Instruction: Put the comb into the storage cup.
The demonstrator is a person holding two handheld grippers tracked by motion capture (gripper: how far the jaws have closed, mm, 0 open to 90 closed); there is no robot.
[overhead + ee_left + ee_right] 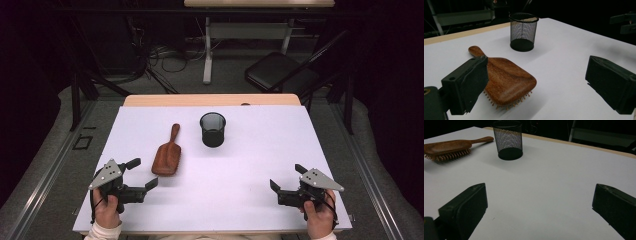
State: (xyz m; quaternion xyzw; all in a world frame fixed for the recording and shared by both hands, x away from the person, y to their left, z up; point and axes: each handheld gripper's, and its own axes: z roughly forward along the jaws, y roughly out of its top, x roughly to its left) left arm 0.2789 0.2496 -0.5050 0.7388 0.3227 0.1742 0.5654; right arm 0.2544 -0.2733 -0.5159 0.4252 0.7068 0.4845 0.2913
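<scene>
Both grippers, left (142, 173) and right (286, 176), fingers spread, empty; gripping the brush (167, 156) bristle-down risks slipping.

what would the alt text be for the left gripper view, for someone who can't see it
A wooden hairbrush lies bristles down on a white table, just beyond the open left tongs, whose two black jaws rise wide apart with nothing between them. Farther back stands an empty black mesh cup, upright and apart from the brush.
</scene>
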